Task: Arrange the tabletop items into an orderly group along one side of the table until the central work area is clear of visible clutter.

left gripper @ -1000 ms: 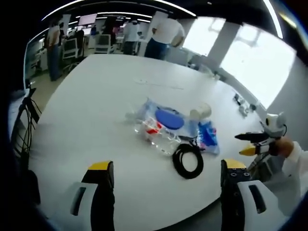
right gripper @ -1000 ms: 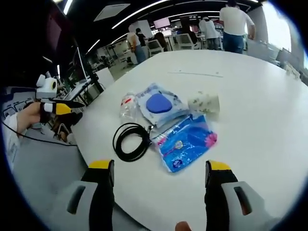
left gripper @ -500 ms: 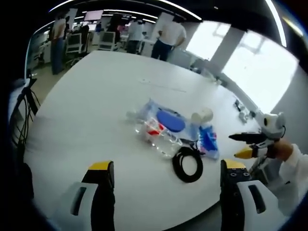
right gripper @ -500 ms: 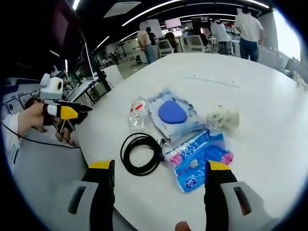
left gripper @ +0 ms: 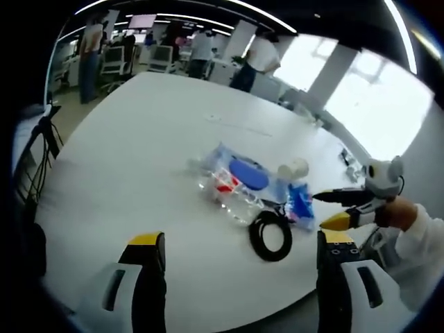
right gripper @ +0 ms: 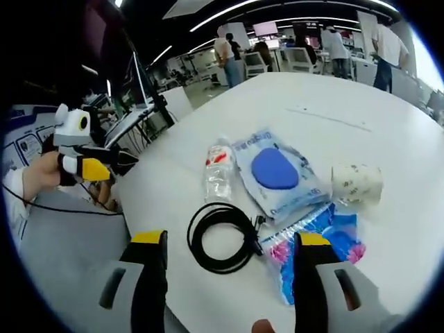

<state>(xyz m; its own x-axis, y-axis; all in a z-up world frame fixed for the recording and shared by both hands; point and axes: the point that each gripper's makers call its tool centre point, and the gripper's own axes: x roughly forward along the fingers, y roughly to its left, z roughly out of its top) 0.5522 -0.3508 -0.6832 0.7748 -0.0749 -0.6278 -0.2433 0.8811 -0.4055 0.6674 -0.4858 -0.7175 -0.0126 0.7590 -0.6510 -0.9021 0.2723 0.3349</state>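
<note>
Both grippers are over the near edge of the white table (right gripper: 388, 111), neither touching anything. Left gripper (left gripper: 236, 267): jaws wide apart, nothing between them. Right gripper (right gripper: 227, 267): same, jaws spread and empty.

Clutter sits in one loose cluster ahead of both tools:
- coiled black cable (right gripper: 223, 236) closest, just ahead of the right gripper's jaws, roughly centred between them (in the left gripper view it's ahead and toward the right jaw (left gripper: 270, 236))
- clear plastic bottle (right gripper: 218, 171) with a red label, lying on its side beyond the cable, to its left
- clear pouch with a blue disc (right gripper: 275, 170) next to the bottle, on its right
- blue printed packet (right gripper: 316, 239) by the right jaw, partly hidden behind it
- paper roll (right gripper: 357, 182) lying on its side farther right, just beyond the packet

People stand at desks past the far table edge.
</note>
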